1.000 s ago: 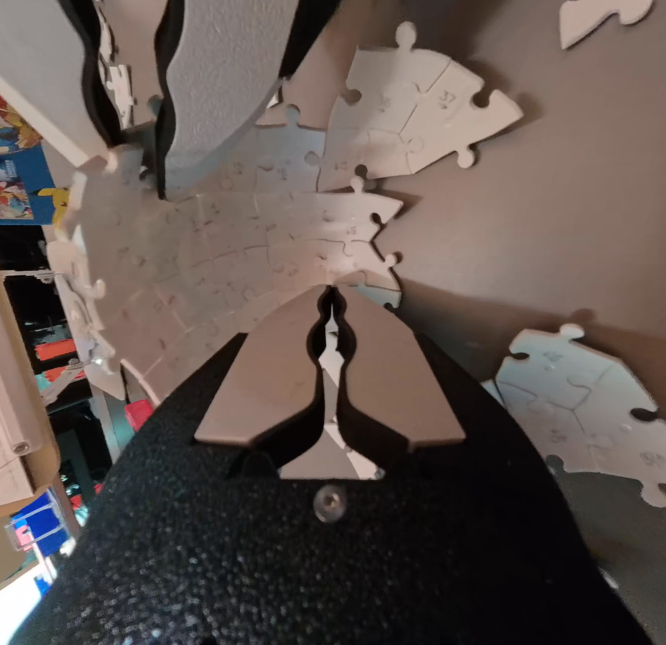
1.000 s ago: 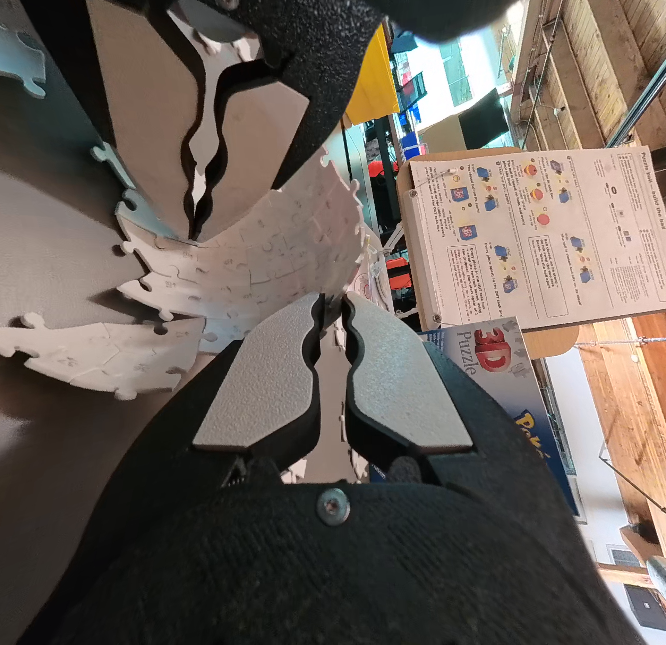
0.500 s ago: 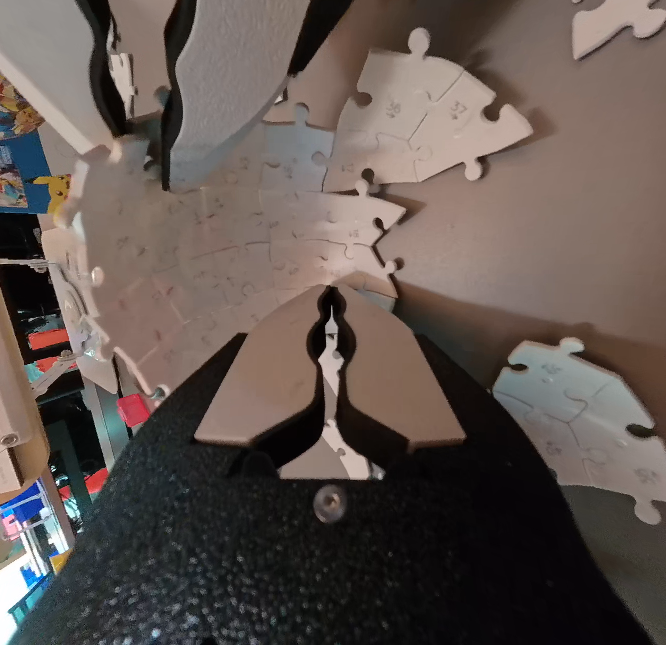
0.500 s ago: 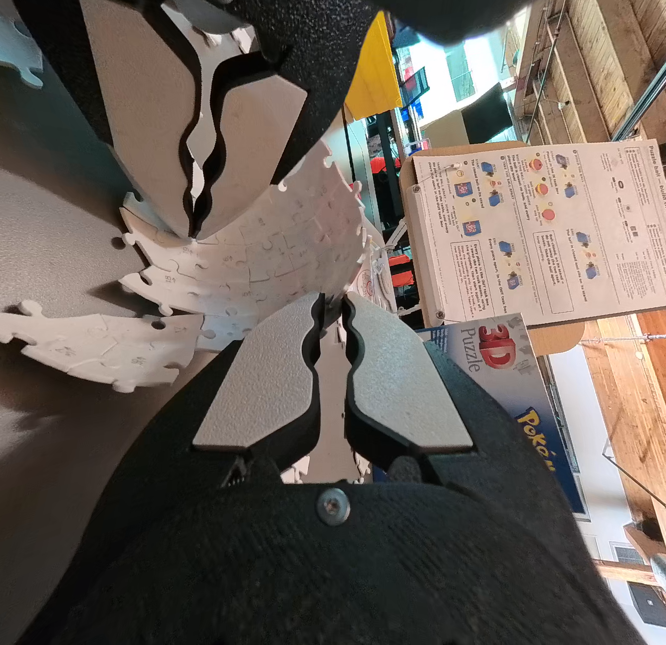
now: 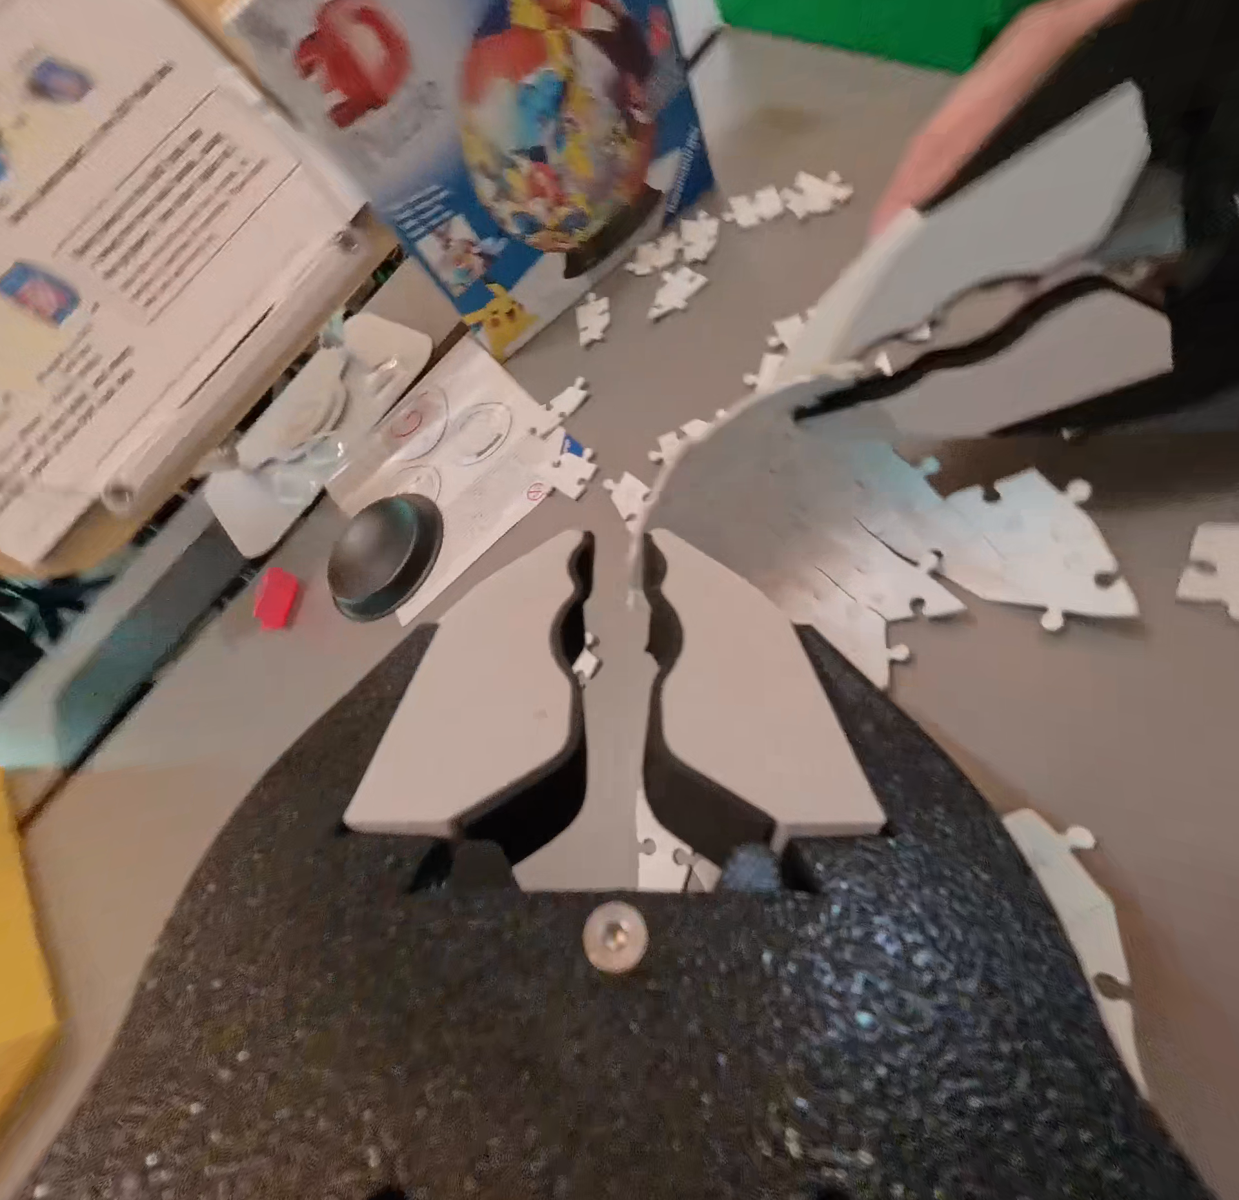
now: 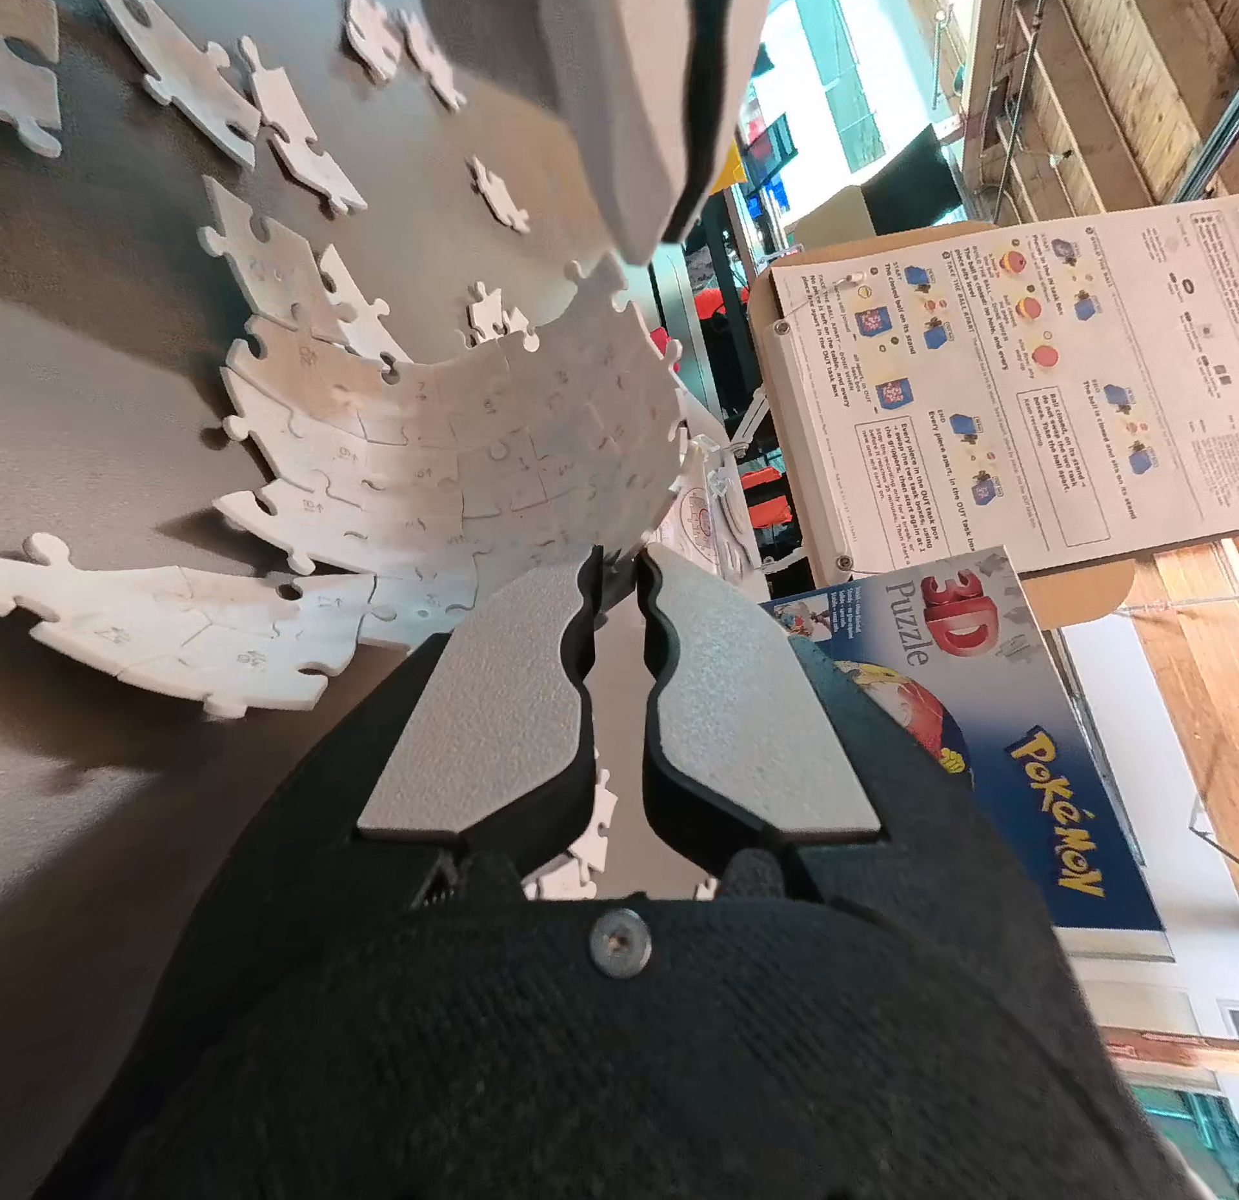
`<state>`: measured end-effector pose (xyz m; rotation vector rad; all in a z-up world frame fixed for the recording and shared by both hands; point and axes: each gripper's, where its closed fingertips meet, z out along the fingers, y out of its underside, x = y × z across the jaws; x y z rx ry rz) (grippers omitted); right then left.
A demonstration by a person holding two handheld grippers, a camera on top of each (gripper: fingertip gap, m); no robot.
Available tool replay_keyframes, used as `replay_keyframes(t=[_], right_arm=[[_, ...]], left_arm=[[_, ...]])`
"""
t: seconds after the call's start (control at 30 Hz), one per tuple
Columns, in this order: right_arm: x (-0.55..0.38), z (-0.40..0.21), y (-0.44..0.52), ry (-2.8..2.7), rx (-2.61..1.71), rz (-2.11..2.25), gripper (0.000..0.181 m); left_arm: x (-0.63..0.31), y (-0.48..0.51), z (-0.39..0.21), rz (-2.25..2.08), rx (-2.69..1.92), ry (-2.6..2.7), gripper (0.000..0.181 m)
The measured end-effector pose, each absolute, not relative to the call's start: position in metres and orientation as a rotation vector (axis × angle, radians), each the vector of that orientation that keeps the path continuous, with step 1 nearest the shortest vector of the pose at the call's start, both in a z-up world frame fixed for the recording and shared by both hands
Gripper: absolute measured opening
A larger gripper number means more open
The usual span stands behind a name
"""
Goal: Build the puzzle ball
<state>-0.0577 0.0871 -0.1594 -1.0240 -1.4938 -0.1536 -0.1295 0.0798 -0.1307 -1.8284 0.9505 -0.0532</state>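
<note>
Both claws frame a curved, part-built shell of white puzzle pieces (image 6: pixel 469 457) that rests on the grey bench (image 5: pixel 1006 732). Seen from its own wrist view, the left claw (image 5: pixel 620 564) has its jaws parted by a narrow gap, and the thin edge of the shell stands in that gap against the right-hand finger; whether it is truly pinched cannot be told. The right claw (image 6: pixel 613 567), in its own view, has its tips drawn close at the lower rim of the shell, nearly touching, and it appears to grip that rim, though the contact point is hidden. In the left wrist view the right claw also shows at the upper right, with a person's hand (image 5: pixel 992 95) behind it. Flat joined fans of white pieces (image 5: pixel 1019 551) spread from the shell across the bench, and loose single pieces (image 5: pixel 677 249) lie scattered farther off. Behind them stands a blue puzzle box (image 5: pixel 529 148) showing a colourful ball. Beside the box is an instruction board (image 6: pixel 1006 390). A printed sheet (image 5: pixel 469 443), a dark round stand (image 5: pixel 382 557) and a small red block (image 5: pixel 276 594) lie near the bench's left side.
</note>
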Motion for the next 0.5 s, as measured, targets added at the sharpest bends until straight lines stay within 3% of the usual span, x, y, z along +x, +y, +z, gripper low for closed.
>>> replay_keyframes(t=[0.13, 0.3, 0.5], right_arm=[[-0.056, -0.161, 0.088, -1.483, -1.038, -0.135, 0.009], [-0.056, -0.161, 0.089, -1.461, -1.055, -0.102, 0.009], [-0.054, -0.163, 0.090, -1.453, -1.081, -0.069, 0.010]], left_arm=[[-0.135, 0.084, -0.153, -0.312, -1.966, 0.940, 0.038], [-0.127, 0.088, -0.181, -0.443, -1.976, 1.080, 0.032], [-0.117, 0.096, -0.190, -0.408, -1.942, 1.143, 0.007]])
